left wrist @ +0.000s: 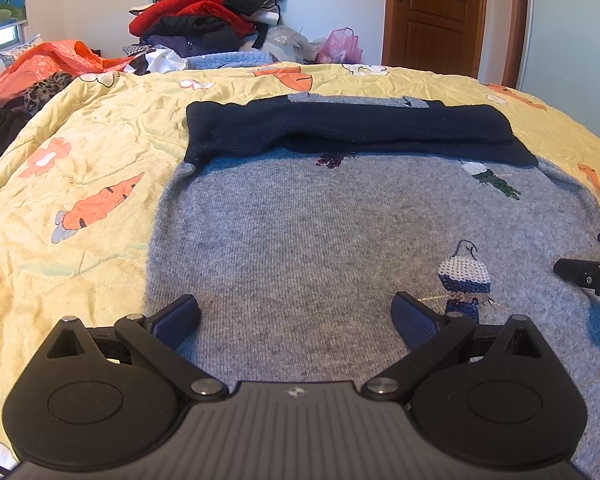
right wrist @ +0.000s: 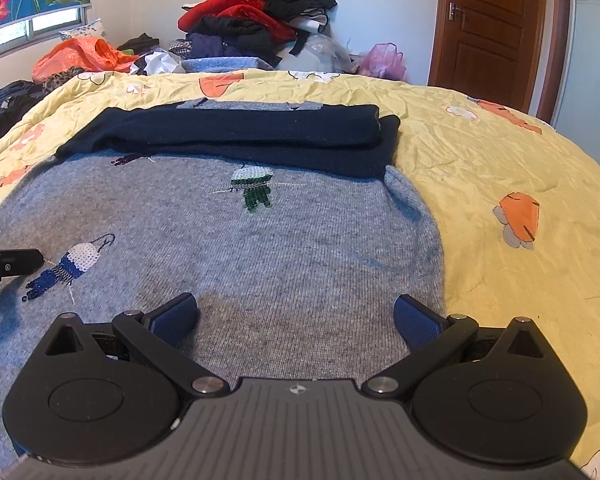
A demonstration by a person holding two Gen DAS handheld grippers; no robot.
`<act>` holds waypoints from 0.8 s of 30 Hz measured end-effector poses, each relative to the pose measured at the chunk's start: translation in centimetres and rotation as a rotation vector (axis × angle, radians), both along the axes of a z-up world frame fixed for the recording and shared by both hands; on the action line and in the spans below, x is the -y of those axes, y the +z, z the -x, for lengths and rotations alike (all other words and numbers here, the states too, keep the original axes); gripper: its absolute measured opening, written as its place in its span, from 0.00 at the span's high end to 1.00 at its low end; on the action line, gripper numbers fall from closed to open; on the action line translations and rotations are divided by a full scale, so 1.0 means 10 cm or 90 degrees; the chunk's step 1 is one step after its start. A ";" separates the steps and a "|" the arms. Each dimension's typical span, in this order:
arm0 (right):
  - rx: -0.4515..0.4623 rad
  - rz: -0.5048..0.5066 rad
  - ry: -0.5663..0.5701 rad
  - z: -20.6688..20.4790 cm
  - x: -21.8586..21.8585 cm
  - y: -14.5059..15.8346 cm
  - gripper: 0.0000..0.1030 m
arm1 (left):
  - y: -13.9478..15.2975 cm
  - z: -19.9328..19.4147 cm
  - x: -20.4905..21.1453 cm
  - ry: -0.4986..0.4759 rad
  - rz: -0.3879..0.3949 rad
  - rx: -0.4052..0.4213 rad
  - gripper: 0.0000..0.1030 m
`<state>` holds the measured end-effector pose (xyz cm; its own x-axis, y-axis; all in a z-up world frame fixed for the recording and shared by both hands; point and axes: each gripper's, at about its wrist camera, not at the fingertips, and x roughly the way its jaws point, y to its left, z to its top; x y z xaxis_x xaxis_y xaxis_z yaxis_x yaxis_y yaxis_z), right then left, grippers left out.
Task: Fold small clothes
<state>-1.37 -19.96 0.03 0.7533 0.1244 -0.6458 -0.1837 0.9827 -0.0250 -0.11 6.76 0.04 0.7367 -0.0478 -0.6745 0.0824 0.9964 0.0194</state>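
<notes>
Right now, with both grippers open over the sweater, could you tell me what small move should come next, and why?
Probably lower both to pinch the near hem: the left gripper and right gripper hold nothing, and the navy sleeves already lie folded across the grey sweater.

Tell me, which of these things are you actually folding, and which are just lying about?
In the job:
grey sweater
navy sleeves folded across it
left gripper
right gripper

Lying about:
clothes pile
orange bag
pink bag
yellow quilt

Both wrist cams sit low and close over the grey sweater, facing the clothes pile and door; left cam's further left, each catching the other's gripper.
</notes>
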 end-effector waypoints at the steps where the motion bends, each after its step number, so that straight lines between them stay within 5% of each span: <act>1: -0.001 0.001 -0.002 0.01 0.00 0.00 0.00 | 0.01 0.02 0.01 0.000 -0.005 -0.004 0.00; 9: -0.005 -0.003 0.005 0.16 0.04 0.02 0.00 | 0.00 0.50 0.05 -0.007 0.008 -0.002 0.00; 16: -0.016 0.000 0.005 0.16 0.01 0.04 0.00 | 0.05 0.57 0.14 0.010 -0.013 0.003 0.00; 24: -0.032 -0.026 0.027 0.30 -0.08 0.13 0.00 | 0.17 0.58 0.32 -0.005 0.021 -0.005 0.00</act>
